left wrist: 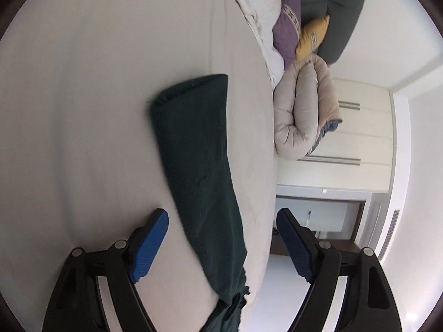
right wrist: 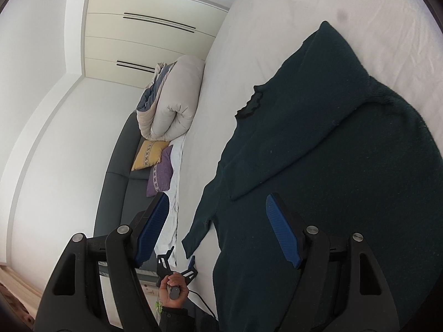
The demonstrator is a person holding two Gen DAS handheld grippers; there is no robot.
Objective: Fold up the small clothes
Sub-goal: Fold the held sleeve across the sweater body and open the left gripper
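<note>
I have a dark green sweater (right wrist: 346, 166) lying on the bed (right wrist: 277, 41), close to the edge that faces the wardrobe (right wrist: 144, 36). From the right wrist view its body lies flat and wide under my right tongs (right wrist: 218, 229), and one sleeve is already folded in across the chest, its cuff end lying just ahead of the blue pads. The other sleeve (left wrist: 199, 149) is not in yet: it runs out straight toward the bed's edge, and in the left wrist view it stretches away from my left tongs (left wrist: 221, 243) as one long strip along that edge.

Both tongs are spread and pinch nothing. The left pair straddles the sleeve, one pad over the sheet and the other out past the bed's edge, with no pad pressing on the knit. The right pair hangs over the body of the sweater, and I see no cloth gathered between its pads. In the right view I can also make out the hand (right wrist: 174, 287) that carries the left tongs, low by the bed's edge near the sleeve's cuff.

My reading is that the fold is at an early stage: one sleeve in, one sleeve to go. After that the body would need folding over on itself, perhaps more than once, to make a compact bundle. The neckline (right wrist: 252, 105) lies open and a little rumpled, and it may need smoothing. I see no other small clothes on the bed, only a rolled duvet (right wrist: 171, 99) and two cushions (right wrist: 155, 163) well apart, near the headboard.
</note>
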